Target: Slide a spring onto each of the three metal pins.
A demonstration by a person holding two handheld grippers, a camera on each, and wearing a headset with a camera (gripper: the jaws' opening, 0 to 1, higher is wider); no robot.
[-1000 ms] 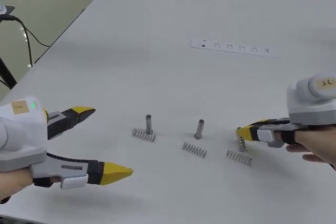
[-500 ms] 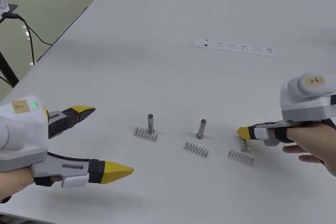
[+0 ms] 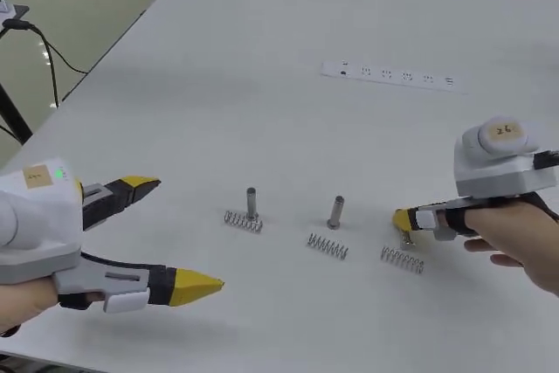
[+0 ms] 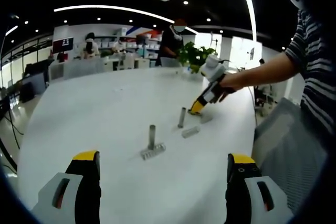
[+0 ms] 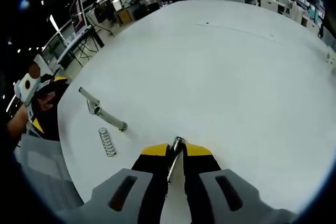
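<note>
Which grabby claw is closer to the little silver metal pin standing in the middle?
Right. The right gripper sits just right of the middle silver metal pin, closed on the rightmost silver metal pin. The open left gripper is far off to its left.

Housing of the left gripper: white, boxy, with a tan sticker and a green light on top. Its jaws are black with grey slotted insets and yellow tips. The right gripper has the same white housing, a rounded cap with a yellow label marked "26", and black-and-yellow jaws. The sleeve is short, striped dark and light grey.
</note>
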